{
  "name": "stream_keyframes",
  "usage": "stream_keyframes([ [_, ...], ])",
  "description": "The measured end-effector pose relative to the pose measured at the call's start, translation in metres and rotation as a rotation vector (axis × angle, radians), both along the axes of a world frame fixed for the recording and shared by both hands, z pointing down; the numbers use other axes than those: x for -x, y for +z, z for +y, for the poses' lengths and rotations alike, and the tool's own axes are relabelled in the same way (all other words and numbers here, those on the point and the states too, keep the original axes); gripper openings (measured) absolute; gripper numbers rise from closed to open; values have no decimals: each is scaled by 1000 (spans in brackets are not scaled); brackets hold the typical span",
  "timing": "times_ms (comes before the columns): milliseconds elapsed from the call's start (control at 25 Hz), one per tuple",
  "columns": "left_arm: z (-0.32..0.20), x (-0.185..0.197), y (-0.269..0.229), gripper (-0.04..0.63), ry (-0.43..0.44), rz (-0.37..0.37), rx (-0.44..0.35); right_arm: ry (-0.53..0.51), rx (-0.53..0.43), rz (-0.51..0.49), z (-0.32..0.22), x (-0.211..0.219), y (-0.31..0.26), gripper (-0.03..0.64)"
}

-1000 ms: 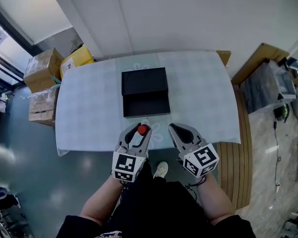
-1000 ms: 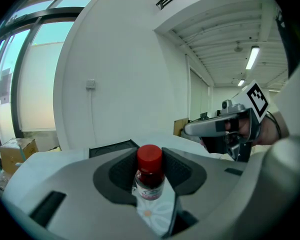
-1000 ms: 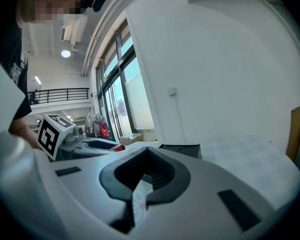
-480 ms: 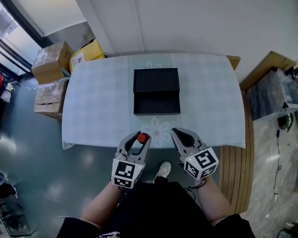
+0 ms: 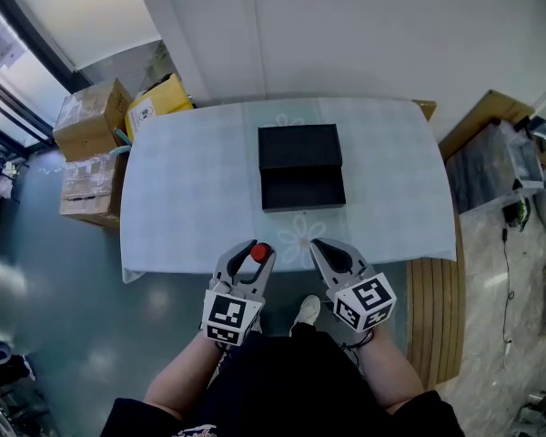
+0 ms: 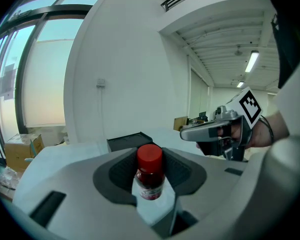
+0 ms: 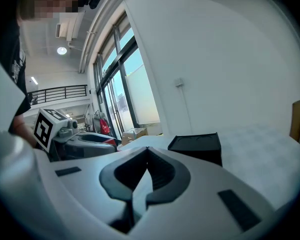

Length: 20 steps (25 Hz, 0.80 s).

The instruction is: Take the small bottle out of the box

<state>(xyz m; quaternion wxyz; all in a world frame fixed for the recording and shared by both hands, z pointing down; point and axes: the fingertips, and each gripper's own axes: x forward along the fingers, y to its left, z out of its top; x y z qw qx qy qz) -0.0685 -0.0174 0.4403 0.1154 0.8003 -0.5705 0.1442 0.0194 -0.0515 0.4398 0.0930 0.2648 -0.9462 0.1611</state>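
A small bottle (image 5: 259, 252) with a red cap (image 6: 150, 157) and a dark red body stands upright between the jaws of my left gripper (image 5: 254, 247), which is shut on it. This gripper hovers off the near edge of the table (image 5: 191, 198), well short of the black box (image 5: 300, 167). The box lies open in the middle of the table, its lid folded back toward the wall. My right gripper (image 5: 319, 244) hangs beside the left one, jaws shut (image 7: 147, 149) with nothing between them. The box also shows ahead in the right gripper view (image 7: 196, 146).
Cardboard boxes (image 5: 96, 121) and a yellow box (image 5: 159, 98) sit on the floor left of the table. A wooden platform (image 5: 432, 308) and cluttered gear lie to the right. A white wall rises behind the table. The person's shoe (image 5: 305, 312) shows below the grippers.
The head view has swung, so table and box now sit further right in the picture. Both grippers stay at the near edge, the bottle still in the left one.
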Motion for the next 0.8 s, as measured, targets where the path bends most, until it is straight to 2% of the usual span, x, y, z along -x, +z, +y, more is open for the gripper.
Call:
stream_keyframes([
  [240,10,18,-2,169,83,10,-8,62,-4,16,18,18,-3,23],
  [800,49,49,3,169,188,43,-1,174,-1,41,68,45,-1,23],
])
